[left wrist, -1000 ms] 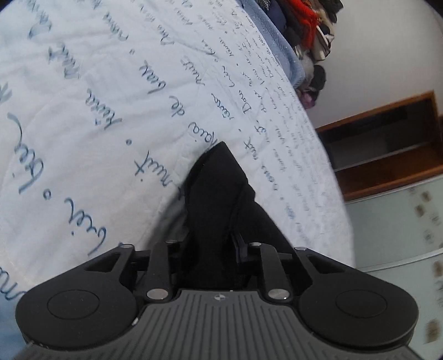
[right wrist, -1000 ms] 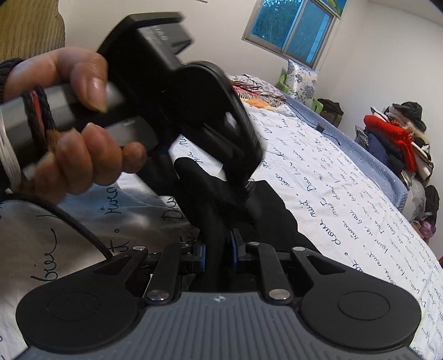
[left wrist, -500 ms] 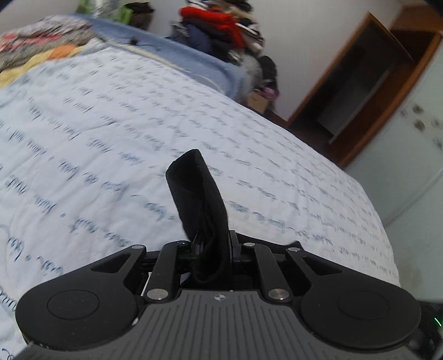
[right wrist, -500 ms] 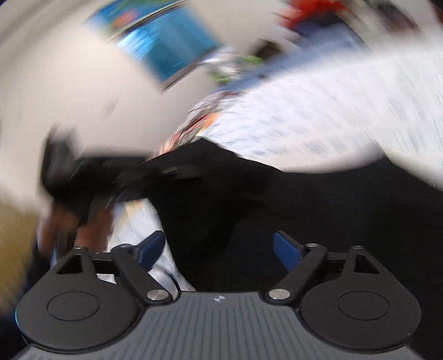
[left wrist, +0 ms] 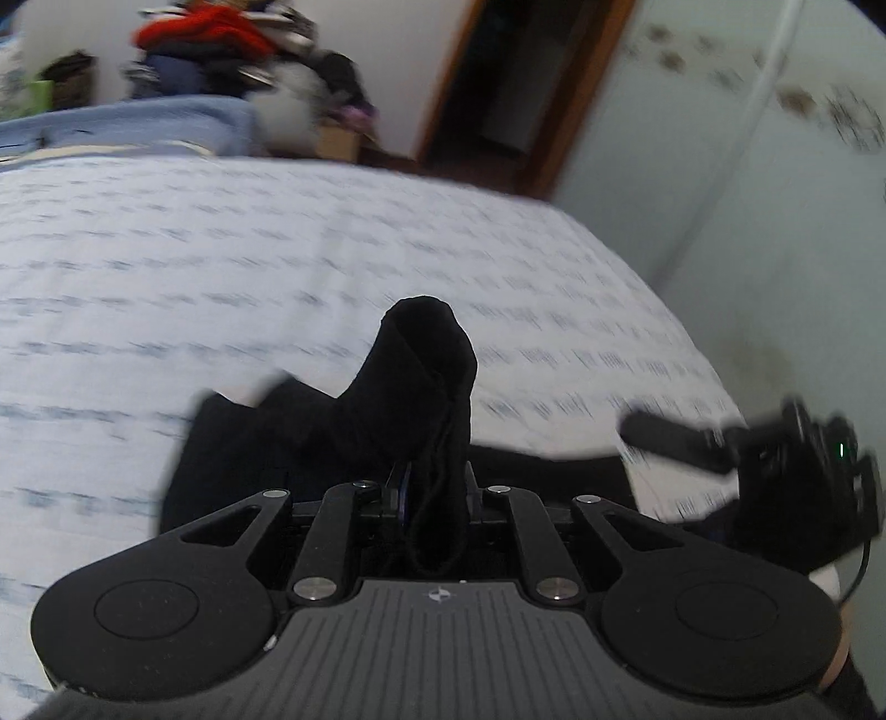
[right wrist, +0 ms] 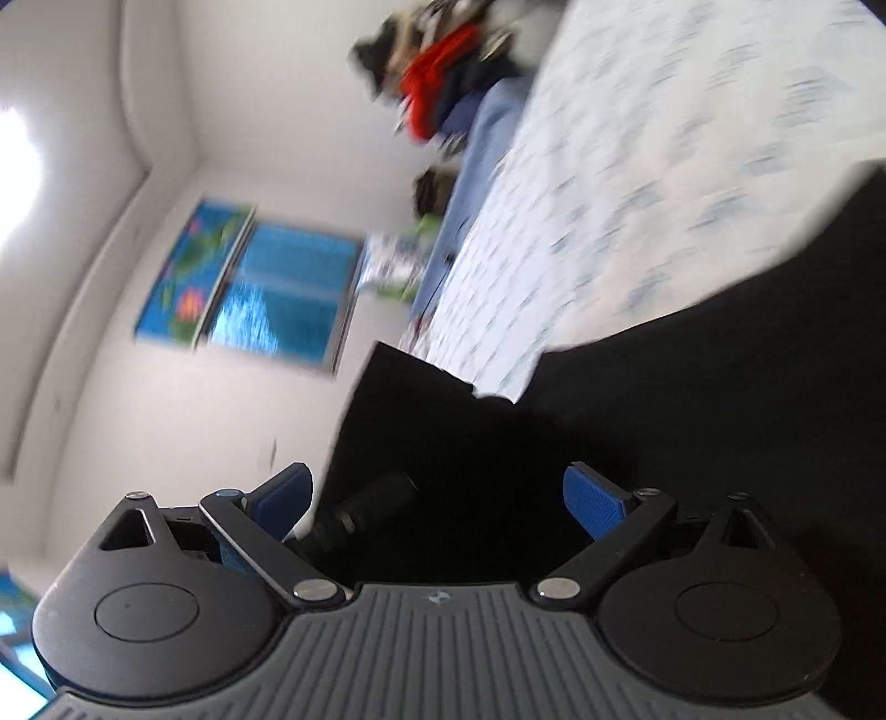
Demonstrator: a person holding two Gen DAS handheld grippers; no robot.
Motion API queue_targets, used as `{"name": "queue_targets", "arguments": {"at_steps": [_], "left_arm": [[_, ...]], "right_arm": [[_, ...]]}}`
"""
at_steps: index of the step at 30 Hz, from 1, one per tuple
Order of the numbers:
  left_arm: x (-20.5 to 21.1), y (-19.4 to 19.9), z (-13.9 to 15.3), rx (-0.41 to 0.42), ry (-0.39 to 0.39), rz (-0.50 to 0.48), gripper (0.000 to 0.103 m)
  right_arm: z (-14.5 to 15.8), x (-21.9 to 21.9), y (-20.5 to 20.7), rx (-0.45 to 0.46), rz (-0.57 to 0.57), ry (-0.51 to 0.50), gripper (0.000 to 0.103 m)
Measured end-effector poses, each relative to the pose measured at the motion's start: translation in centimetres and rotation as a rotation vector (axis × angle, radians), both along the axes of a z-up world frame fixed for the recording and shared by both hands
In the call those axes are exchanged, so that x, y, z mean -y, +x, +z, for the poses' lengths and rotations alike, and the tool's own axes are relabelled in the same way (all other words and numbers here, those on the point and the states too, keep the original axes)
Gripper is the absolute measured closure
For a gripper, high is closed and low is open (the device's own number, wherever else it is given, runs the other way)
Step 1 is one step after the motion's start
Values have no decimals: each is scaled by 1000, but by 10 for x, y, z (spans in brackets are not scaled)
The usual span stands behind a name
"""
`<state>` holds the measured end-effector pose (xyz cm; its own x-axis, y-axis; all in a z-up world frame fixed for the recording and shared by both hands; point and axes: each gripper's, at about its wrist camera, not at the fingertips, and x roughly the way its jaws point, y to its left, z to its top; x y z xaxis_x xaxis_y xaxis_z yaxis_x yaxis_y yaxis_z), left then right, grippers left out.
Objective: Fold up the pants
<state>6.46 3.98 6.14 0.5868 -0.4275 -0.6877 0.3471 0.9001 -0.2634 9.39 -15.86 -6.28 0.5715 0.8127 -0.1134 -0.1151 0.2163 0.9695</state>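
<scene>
The black pants (left wrist: 410, 376) lie on the white bedspread (left wrist: 221, 266) with blue writing. My left gripper (left wrist: 434, 487) is shut on a bunched fold of them, and the fold stands up past the fingers. My right gripper (right wrist: 437, 493) is open wide, both blue pads (right wrist: 592, 501) bare and pressing on nothing. In the right wrist view, which is rolled on its side, a broad dark spread of the pants (right wrist: 692, 421) lies just beyond the jaws. The right gripper's blurred black body (left wrist: 797, 459) shows at the right edge of the left wrist view.
A heap of clothes with a red garment (left wrist: 205, 39) sits past the far side of the bed. A wooden door frame (left wrist: 443, 94) and a pale wardrobe (left wrist: 747, 166) stand beyond the bed's corner. The right wrist view shows a window (right wrist: 277, 293) in the white wall.
My right gripper let go of the pants, opened wide and rolled onto its side. My left gripper stayed shut on the fold and swung across the bed.
</scene>
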Motion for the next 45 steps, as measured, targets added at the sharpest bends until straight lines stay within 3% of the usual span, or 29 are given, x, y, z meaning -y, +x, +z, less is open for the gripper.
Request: {"name": "queue_targets", "arguments": {"at_steps": [3, 6, 8, 10, 13, 17, 20, 24, 25, 26, 27, 28, 29, 34, 41, 45], "left_arm": [[43, 1, -40, -78, 26, -72, 89], [62, -4, -69, -73, 82, -92, 87], [63, -9, -71, -26, 87, -134, 73], [57, -17, -66, 2, 30, -188, 46], [37, -33, -50, 52, -84, -215, 33], [-5, -52, -32, 150, -146, -146, 31], [-42, -58, -25, 187, -193, -31, 29], [-80, -54, -28, 184, -221, 141, 19], [-86, -51, -31, 174, -227, 177, 17], [-92, -49, -35, 158, -236, 206, 17], [-96, -45, -39, 137, -247, 228, 17], [-99, -39, -43, 113, -259, 243, 16], [-102, -35, -46, 93, -268, 255, 16], [-105, -28, -48, 83, -268, 253, 16], [-100, -38, -37, 125, -292, 193, 11], [-83, -33, -40, 112, -327, 134, 10]], "right_arm": [[-12, 35, -16, -43, -79, -3, 4], [-22, 53, -22, -95, -114, -29, 5], [-27, 58, -25, -108, -111, -23, 5], [-26, 56, -25, -112, -104, -34, 5], [-11, 32, -4, -147, -64, -109, 5], [-5, 19, 4, -170, 14, -216, 5], [-1, -1, 8, -174, 82, -274, 4], [4, -21, 12, -143, 140, -248, 5], [5, -21, 8, -123, 132, -256, 7], [5, -22, 4, -112, 131, -291, 25], [5, -29, 4, -108, 131, -353, 64], [4, -34, 3, -122, 130, -414, 81], [-3, -34, 2, -139, 138, -445, 85], [-4, -22, -5, -96, 133, -430, 87], [47, 27, -1, -20, 103, -556, 87], [38, 51, -4, -84, 138, -572, 87]]}}
